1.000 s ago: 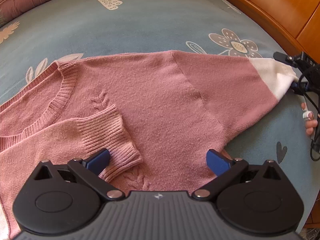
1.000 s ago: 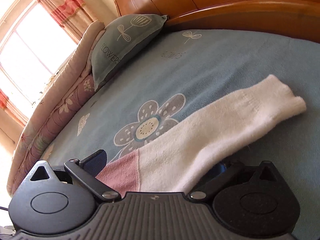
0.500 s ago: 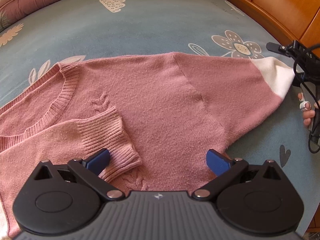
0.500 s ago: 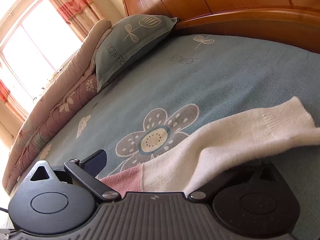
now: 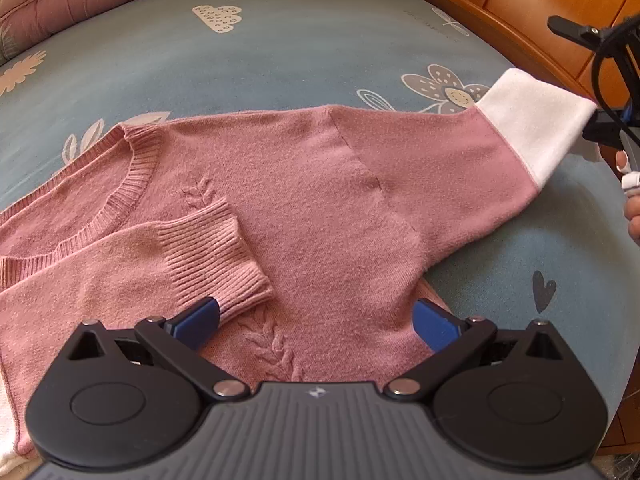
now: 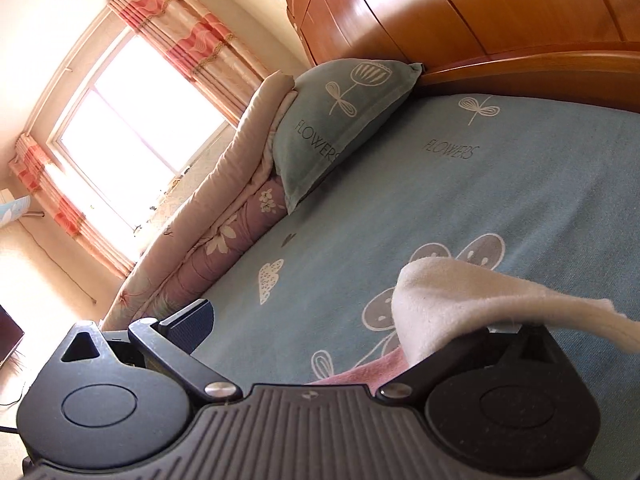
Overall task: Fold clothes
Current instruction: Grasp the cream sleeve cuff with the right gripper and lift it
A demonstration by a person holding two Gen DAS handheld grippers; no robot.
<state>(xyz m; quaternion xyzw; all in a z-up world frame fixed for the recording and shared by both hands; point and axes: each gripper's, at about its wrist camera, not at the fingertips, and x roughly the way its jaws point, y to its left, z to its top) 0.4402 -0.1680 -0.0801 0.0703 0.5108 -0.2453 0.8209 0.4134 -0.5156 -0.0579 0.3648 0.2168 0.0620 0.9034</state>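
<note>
A pink knit sweater [image 5: 304,200] lies flat on the blue flowered bedsheet [image 5: 280,52]. One ribbed pink sleeve cuff [image 5: 212,252] is folded across its chest. My left gripper [image 5: 314,314] hovers open over the sweater's lower body, its left pad beside that ribbed cuff. The other sleeve stretches to the right and ends in a white cuff [image 5: 536,124], raised off the bed at my right gripper [image 5: 604,136]. In the right wrist view my right gripper [image 6: 348,320] stands wide open, and the white cuff [image 6: 480,296] drapes over its right finger, hiding that fingertip.
A blue "FLOWERS" pillow [image 6: 340,120] and a rolled floral quilt [image 6: 224,240] lie along the far side of the bed. A wooden headboard and wardrobe [image 6: 480,12] stand behind. A person's fingers [image 5: 632,200] and black cables [image 5: 608,52] are at the right edge.
The right gripper has risen and tilted up, lifting the white cuff off the sheet so it drapes over the right finger. The left gripper has hardly moved.
</note>
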